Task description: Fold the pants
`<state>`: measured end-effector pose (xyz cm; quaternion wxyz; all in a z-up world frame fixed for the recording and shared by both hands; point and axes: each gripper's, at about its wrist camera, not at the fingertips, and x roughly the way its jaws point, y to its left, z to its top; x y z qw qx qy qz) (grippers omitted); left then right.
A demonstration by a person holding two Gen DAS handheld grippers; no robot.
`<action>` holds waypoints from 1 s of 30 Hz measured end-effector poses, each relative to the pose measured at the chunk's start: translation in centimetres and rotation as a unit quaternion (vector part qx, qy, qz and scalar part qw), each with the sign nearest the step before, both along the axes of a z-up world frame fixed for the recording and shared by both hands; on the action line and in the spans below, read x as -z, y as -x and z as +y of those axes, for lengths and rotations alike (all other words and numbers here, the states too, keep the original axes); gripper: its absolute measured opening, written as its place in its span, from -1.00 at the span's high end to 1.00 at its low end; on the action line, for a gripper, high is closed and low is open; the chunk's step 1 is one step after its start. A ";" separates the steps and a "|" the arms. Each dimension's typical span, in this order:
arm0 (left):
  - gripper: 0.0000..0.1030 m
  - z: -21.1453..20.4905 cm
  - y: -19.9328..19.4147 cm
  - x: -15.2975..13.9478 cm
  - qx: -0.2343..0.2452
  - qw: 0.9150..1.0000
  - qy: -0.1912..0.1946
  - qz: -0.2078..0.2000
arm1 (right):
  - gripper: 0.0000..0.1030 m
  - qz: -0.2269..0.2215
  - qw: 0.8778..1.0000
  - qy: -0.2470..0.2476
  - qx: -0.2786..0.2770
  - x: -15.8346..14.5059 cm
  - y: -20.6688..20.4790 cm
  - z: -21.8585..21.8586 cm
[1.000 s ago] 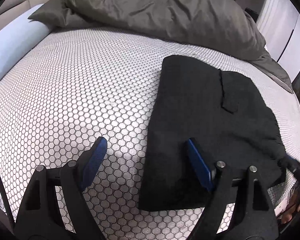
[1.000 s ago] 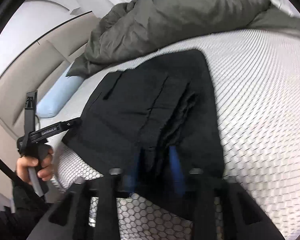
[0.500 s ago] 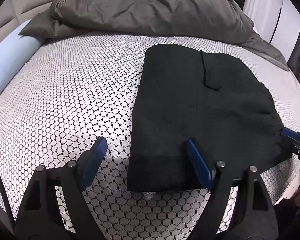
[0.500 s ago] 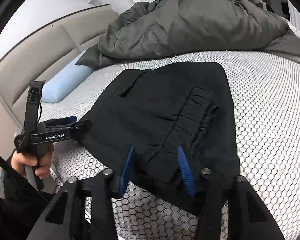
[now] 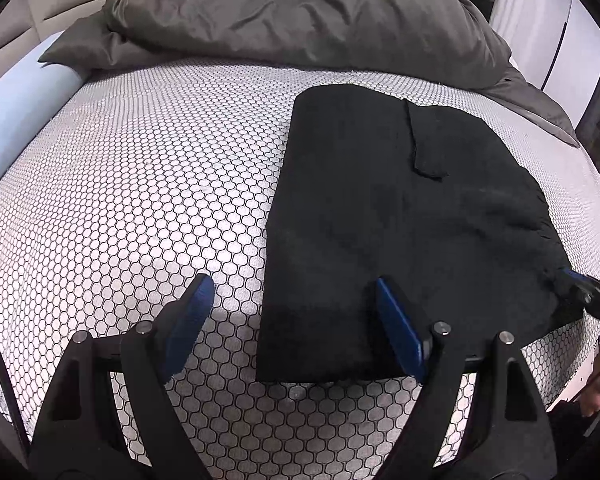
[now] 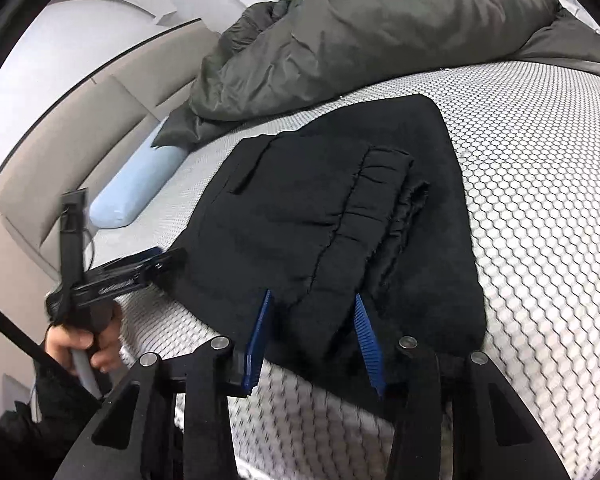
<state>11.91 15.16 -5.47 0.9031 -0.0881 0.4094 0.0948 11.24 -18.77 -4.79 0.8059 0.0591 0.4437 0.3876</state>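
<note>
A bed with a white honeycomb-patterned cover carries folded black pants at 3 o'clock, a rumpled grey duvet at 12, a pale blue pillow at 10.

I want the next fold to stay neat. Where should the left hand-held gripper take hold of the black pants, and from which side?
Grip the black pants at the near left corner, coming from the bed's front edge: that corner lies flat between the open left hand-held gripper fingers.

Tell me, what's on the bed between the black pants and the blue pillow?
Nothing. In the left wrist view, only bare honeycomb-patterned sheet lies between the black pants and the blue pillow.
</note>
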 end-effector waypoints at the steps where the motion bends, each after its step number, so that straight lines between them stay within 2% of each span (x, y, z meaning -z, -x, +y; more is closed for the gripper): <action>1: -0.55 0.1 -0.1 0.0 0.000 1.000 0.003 0.000 | 0.68 -0.007 1.000 0.004 0.003 -0.2 0.0 0.2; 2: -0.55 0.2 -0.1 -0.1 -0.001 1.000 0.008 0.000 | 0.82 -0.017 1.000 0.001 0.004 -0.7 0.3 0.3; 3: -0.55 0.3 0.0 -0.1 -0.003 1.000 0.010 0.000 | 0.85 -0.026 1.000 -0.015 0.001 -1.6 0.7 0.2; 5: -0.55 0.5 0.3 -0.4 -0.001 1.000 0.018 -0.002 | 0.86 -0.053 0.998 -0.037 -0.007 -3.7 1.9 -0.4; 8: -0.55 1.0 0.8 -0.6 0.005 0.999 0.032 -0.005 | 0.86 -0.065 0.997 -0.039 -0.021 -5.0 3.3 -1.2; 10: -0.55 1.1 0.7 -0.5 0.006 1.000 0.028 -0.002 | 0.86 -0.051 0.998 -0.019 -0.017 -3.8 3.2 -1.2; 13: -0.55 0.9 0.3 0.0 0.010 1.000 0.023 0.011 | 0.86 -0.021 0.998 0.058 -0.003 -0.5 2.1 -0.2; 14: -0.56 0.7 0.2 0.0 0.011 1.000 0.019 0.013 | 0.85 -0.014 0.998 0.055 0.000 -0.3 1.9 -0.3; 16: -0.56 0.7 0.2 -0.1 0.011 1.000 0.017 0.012 | 0.73 -0.011 1.000 0.029 0.005 -1.4 1.8 -1.2; 17: -0.57 0.7 0.2 0.0 0.010 1.000 0.017 0.013 | 0.59 -0.019 1.000 0.015 0.012 -2.1 1.9 -1.9; 18: -0.57 0.7 0.2 0.0 0.010 1.000 0.017 0.013 | 0.33 -0.025 0.999 0.001 0.020 -2.5 1.9 -2.6; 20: -0.59 0.7 0.0 0.0 0.010 1.000 0.019 0.014 | 0.06 -0.006 0.999 -0.026 0.033 -2.4 1.1 -3.6; 25: -0.59 0.6 -0.2 0.0 0.009 1.000 0.018 0.013 | 0.07 0.080 0.994 -0.050 0.048 0.0 -2.4 -3.5; 27: -0.59 0.8 -0.3 0.0 0.010 1.000 0.020 0.013 | 0.12 0.097 0.992 -0.056 0.050 0.8 -3.4 -3.3; 28: -0.59 0.8 -0.3 0.0 0.009 1.000 0.021 0.013 | 0.22 0.096 0.993 -0.058 0.047 0.8 -3.3 -3.2; 30: -0.59 0.9 -0.3 -0.1 0.009 1.000 0.023 0.012 | 0.66 0.072 0.995 -0.059 0.040 0.0 -2.8 -2.8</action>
